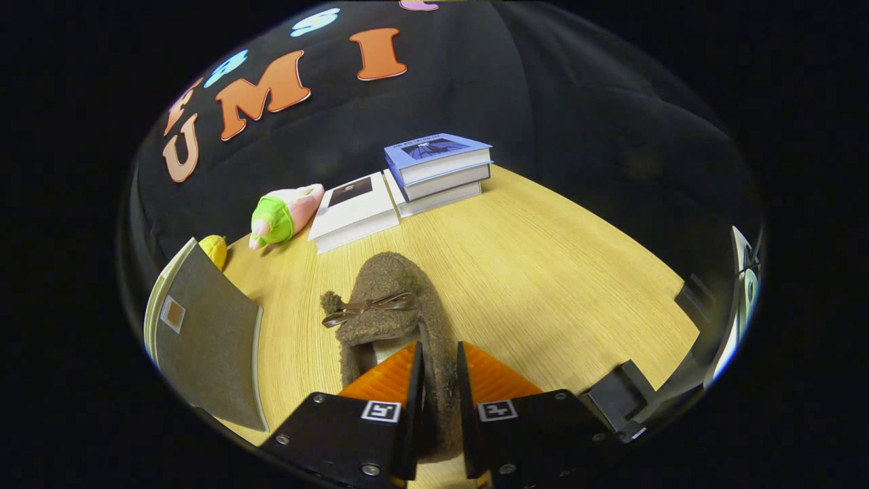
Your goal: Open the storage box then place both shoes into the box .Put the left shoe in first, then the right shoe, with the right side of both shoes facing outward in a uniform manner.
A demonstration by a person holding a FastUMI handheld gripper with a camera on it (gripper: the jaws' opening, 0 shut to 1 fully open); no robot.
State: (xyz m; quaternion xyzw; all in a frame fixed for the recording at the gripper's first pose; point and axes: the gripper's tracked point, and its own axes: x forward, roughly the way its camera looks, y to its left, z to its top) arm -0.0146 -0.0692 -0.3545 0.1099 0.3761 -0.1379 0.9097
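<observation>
A fuzzy brown slipper (390,299) with a thin brown bow lies on the wooden table (543,272), its toe pointing away from me. My gripper (440,373) is shut on the slipper's right side wall near the heel: one finger is inside the shoe opening, the other outside it. To the left of the slipper stands the grey storage box (204,339), with its lid or flap tilted toward me; its inside is hidden.
Beyond the slipper lie a white book (356,207) and a stack of books with a blue one (438,166) on top. A pink and green plush toy (285,214) and a yellow toy (214,250) sit left of them. Black fixtures (621,394) stand at the table's right edge.
</observation>
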